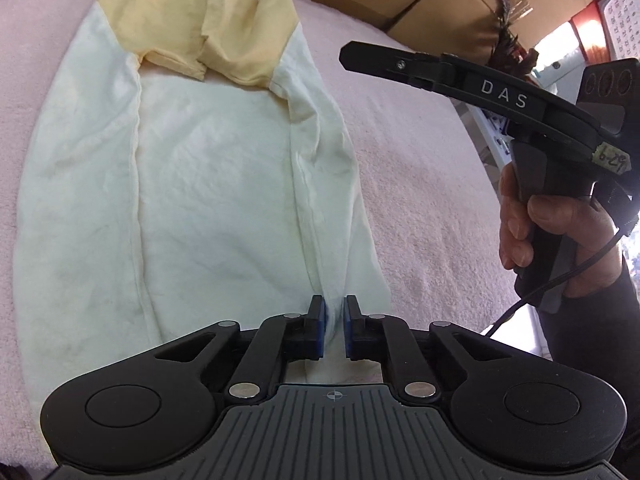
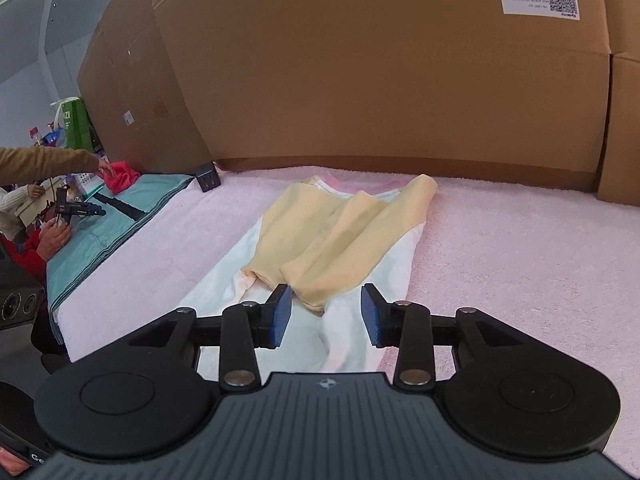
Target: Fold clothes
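Cream shirt (image 1: pixel 216 184) hem pinched in left tool (image 1: pixel 334 312); right tool (image 2: pixel 325 312) gapes, showing cardboard boxes (image 2: pixel 380 64).

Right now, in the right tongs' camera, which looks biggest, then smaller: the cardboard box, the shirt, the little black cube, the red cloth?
1. cardboard box
2. shirt
3. red cloth and black cube: look alike, unsure

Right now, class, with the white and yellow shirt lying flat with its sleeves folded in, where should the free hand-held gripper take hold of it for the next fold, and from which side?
Probably the hem edge of the shirt nearest the cameras, beside where the left hand-held gripper already pinches cloth. The right hand-held gripper hangs open over it. Come in low from the near side: the hem is a free edge lying flat on the pink towel.
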`<state>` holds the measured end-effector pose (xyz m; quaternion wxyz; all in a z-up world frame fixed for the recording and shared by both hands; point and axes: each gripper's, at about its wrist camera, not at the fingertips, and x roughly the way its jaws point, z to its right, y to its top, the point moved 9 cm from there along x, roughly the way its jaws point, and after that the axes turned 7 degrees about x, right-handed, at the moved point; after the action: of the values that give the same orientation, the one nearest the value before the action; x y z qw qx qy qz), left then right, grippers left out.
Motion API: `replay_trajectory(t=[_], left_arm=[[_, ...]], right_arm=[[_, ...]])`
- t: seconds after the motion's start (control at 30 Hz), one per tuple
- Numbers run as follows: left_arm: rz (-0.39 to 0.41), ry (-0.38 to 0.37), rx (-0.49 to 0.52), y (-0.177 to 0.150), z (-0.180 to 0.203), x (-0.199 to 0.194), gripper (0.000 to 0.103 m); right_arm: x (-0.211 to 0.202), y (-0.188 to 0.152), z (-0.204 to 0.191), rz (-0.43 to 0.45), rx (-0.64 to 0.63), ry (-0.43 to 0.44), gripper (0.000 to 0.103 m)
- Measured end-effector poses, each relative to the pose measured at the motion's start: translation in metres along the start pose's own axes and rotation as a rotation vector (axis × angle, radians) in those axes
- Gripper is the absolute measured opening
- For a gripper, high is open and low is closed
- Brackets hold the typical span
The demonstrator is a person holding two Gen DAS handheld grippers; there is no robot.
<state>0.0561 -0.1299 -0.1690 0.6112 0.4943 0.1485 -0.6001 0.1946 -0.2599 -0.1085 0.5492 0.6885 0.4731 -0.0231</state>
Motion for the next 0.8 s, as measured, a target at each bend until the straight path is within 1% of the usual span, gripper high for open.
replay_trajectory(t=[0.07,0.23,0.3,0.37,0.47,0.5,0.6,0.67,0.7,0.8], left_arm=[[0.007,-0.008,-0.01,-0.003,0.001,-0.002,0.001],[0.026,-0.029,-0.034,-0.01,0.004,-0.008,0.0],[0.041,-0.03,-0.034,-0.011,0.007,-0.014,0.0],[0.037,-0.016,-0.028,-0.012,0.007,-0.011,0.0],[0.01,-0.009,-0.047,-0.017,0.001,0.0,0.0],[0.007,-0.01,-0.05,-0.019,0.0,0.001,0.0],[0.014,-0.019,-0.052,-0.019,-0.001,0.001,0.0],[0.017,-0.021,-0.05,-0.019,-0.002,-0.001,0.0],[0.017,-0.022,-0.049,-0.019,-0.002,-0.001,0.0],[0.016,-0.028,-0.049,-0.02,-0.003,0.0,0.0]], right_arm=[[0.001,-0.001,-0.002,-0.002,-0.001,0.003,0.043],[-0.001,0.002,-0.007,0.004,0.004,0.019,0.043],[0.002,0.007,-0.009,0.009,-0.02,0.006,0.043],[0.007,0.013,-0.013,0.014,-0.061,-0.016,0.043],[0.026,0.02,-0.024,-0.005,-0.247,-0.11,0.043],[0.032,0.021,-0.029,-0.018,-0.303,-0.121,0.043],[0.051,0.017,-0.051,-0.084,-0.423,-0.062,0.043],[0.067,0.006,-0.063,-0.145,-0.501,-0.057,0.043],[0.074,0.0,-0.067,-0.175,-0.532,-0.063,0.043],[0.093,-0.009,-0.068,-0.21,-0.581,-0.142,0.043]])
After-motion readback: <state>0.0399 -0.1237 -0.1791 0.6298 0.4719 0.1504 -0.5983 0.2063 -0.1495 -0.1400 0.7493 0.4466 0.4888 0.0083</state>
